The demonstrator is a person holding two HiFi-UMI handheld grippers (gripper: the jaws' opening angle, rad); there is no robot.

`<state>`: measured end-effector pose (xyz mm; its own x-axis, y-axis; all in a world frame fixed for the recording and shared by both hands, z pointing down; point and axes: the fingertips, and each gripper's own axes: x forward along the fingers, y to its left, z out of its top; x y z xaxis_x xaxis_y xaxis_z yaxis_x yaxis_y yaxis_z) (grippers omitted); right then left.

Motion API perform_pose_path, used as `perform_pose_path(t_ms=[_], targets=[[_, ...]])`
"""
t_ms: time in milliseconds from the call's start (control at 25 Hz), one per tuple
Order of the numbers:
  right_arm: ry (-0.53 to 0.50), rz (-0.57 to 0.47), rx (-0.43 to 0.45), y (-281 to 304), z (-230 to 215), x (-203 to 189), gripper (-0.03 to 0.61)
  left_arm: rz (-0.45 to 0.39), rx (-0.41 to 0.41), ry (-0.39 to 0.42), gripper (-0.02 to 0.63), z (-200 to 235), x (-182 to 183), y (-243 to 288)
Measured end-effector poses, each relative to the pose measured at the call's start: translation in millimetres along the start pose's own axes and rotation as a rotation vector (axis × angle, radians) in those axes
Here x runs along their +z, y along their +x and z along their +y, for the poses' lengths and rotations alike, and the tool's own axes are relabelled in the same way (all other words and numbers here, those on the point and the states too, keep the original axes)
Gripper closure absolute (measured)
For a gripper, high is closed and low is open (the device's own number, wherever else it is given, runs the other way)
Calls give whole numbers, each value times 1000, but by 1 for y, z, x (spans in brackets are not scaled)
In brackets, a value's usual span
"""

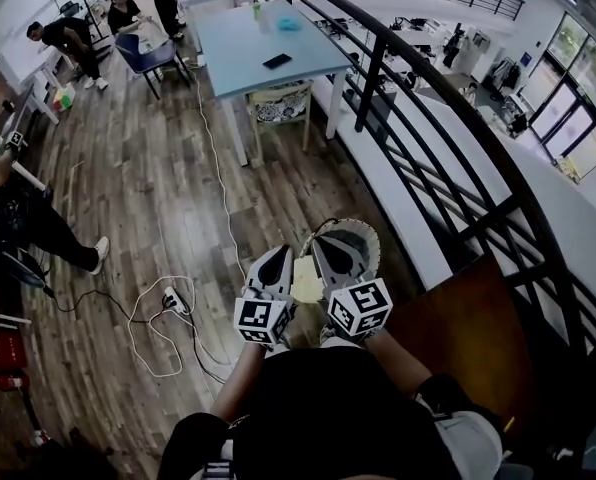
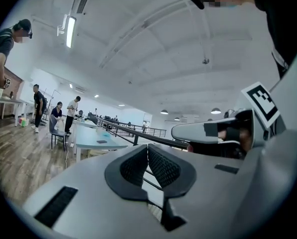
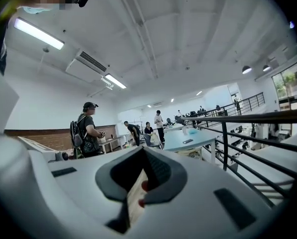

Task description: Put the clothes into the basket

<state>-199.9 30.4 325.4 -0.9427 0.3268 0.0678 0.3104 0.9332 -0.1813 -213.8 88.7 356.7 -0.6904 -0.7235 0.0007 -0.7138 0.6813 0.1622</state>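
In the head view both grippers are held up close in front of my chest, side by side and pointing level. My left gripper (image 1: 270,265) is shut with nothing between its dark pads (image 2: 138,166). My right gripper (image 1: 342,255) is also shut and holds nothing, its tips meeting in its own view (image 3: 143,151). Below and just beyond them a woven basket (image 1: 366,232) stands on the wooden floor, mostly hidden by the grippers. A pale yellow cloth (image 1: 307,280) shows in the gap between the two grippers; whether it lies inside the basket I cannot tell. The left gripper view shows the right gripper (image 2: 208,131) beside it.
A black metal railing (image 1: 408,118) curves along the right, with a brown panel (image 1: 458,318) at its foot. A light blue table (image 1: 253,43) and a chair (image 1: 278,103) stand ahead. White cables and a power strip (image 1: 173,303) lie on the floor at left. People stand far left.
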Motion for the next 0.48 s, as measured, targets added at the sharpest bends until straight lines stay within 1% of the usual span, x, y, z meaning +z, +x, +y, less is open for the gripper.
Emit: perform_pose_path(t_ms=[120, 280, 480], targets=[[-17, -9, 4, -4, 3, 11, 569, -7, -21, -5, 600, -8, 8, 1], [-26, -17, 4, -10, 8, 21, 569, -22, -46, 21, 600, -16, 21, 1], [-40, -39, -1, -11, 10, 33, 569, -43, -33, 47, 600, -16, 35, 3]])
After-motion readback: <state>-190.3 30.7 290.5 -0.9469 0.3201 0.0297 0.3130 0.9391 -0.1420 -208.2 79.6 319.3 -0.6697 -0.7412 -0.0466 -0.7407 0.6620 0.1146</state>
